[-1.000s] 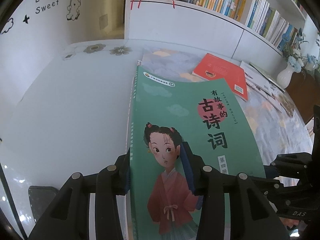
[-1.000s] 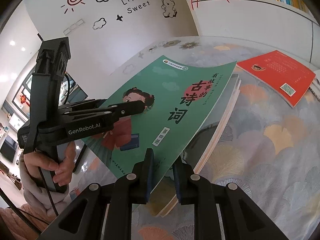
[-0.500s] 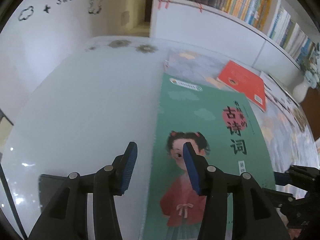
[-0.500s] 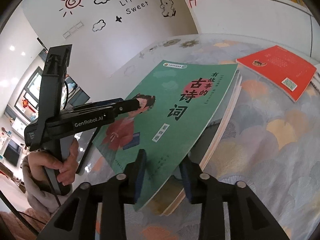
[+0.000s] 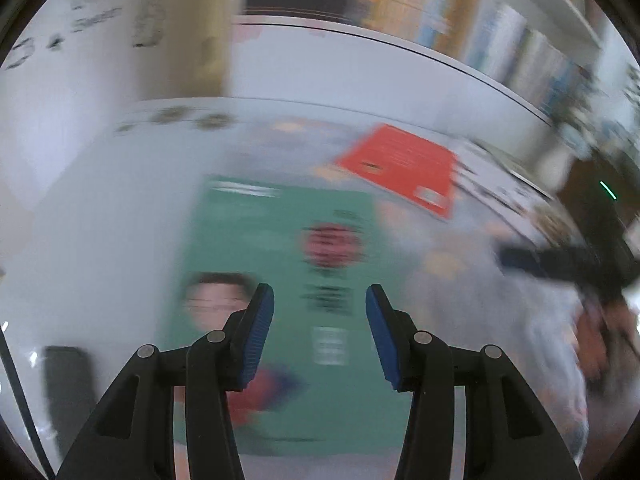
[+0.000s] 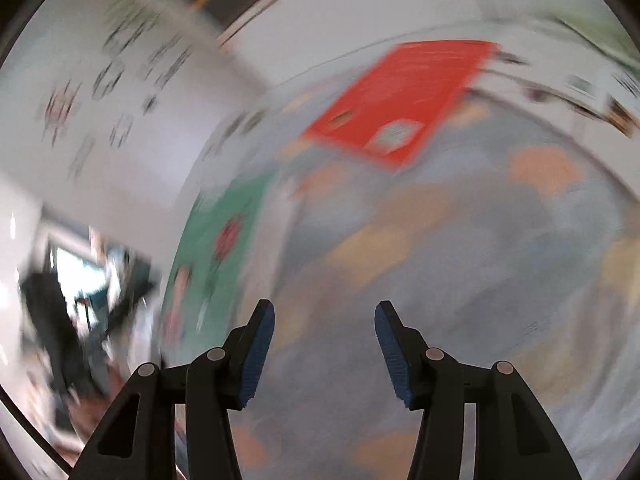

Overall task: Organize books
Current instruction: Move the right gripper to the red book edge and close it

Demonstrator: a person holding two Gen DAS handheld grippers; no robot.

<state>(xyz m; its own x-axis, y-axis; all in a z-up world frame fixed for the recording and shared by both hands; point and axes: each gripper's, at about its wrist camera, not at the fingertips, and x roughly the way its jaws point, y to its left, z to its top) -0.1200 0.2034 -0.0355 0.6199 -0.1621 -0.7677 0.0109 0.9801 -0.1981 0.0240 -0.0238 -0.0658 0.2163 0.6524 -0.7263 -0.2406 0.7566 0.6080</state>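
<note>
Both grippers are standing with their jaws spread wide and nothing between the blue pads. Left gripper (image 5: 320, 330) is hovering above the green book (image 5: 280, 248), which is lying flat, cover up, on the table (image 5: 100, 240); no pad is touching it. Right gripper (image 6: 324, 350) is pointing over the patterned tablecloth (image 6: 460, 260), with the green book (image 6: 218, 248) off to its left and the red book (image 6: 404, 96) lying farther ahead.

Placement, as judged: the green book appears to be set down as the start of a pile near the table's left side, where the bare surface is giving room to square up further volumes. The red book (image 5: 400, 164) is lying apart from it, beyond its far right corner, and is probably the next item to collect. More flat printed items are lying along the table's far right edge; heavy motion blur is preventing identification.

Storage: a white bookshelf (image 5: 360, 60) is standing behind the table. Its upper compartments are holding rows of upright books, spines outward; titles and gaps cannot be told. No book from the table is seen in it.
</note>
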